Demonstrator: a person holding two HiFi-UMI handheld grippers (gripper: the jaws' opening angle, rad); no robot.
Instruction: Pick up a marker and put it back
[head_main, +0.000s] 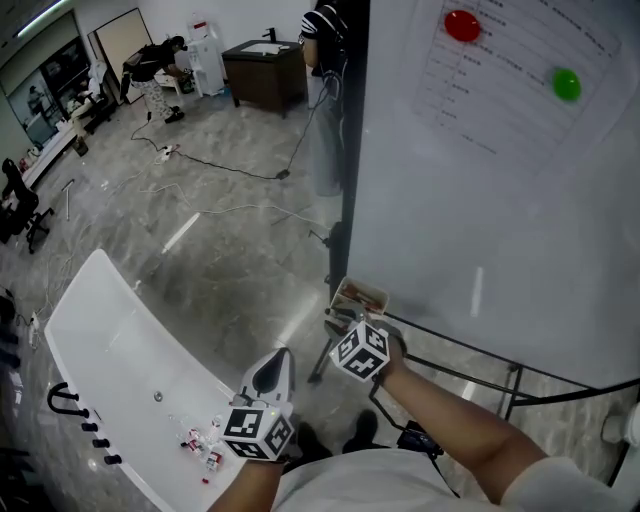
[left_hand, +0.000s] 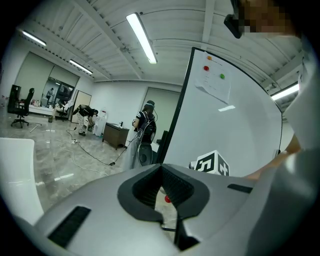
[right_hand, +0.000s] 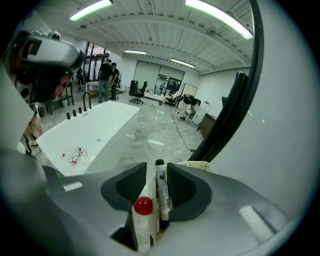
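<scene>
A white marker (right_hand: 160, 192) with a black cap stands between the jaws of my right gripper (right_hand: 156, 171). It lies against the right pad, with a gap on its left side, so the jaws are open. A red round magnet (right_hand: 143, 205) shows just below, on a pale strip. In the head view my right gripper (head_main: 345, 318) is at the small tray (head_main: 362, 294) on the whiteboard's (head_main: 500, 200) lower left edge. My left gripper (head_main: 272, 362) hangs lower and to the left with its jaws shut on nothing; its own view (left_hand: 161, 172) looks toward the board.
A long white table (head_main: 110, 340) with small red and white items (head_main: 200, 442) stands at the left. A sheet with red (head_main: 462, 25) and green (head_main: 566, 84) magnets is on the board. The board's black stand (head_main: 470, 375) runs below. People and cables are farther back.
</scene>
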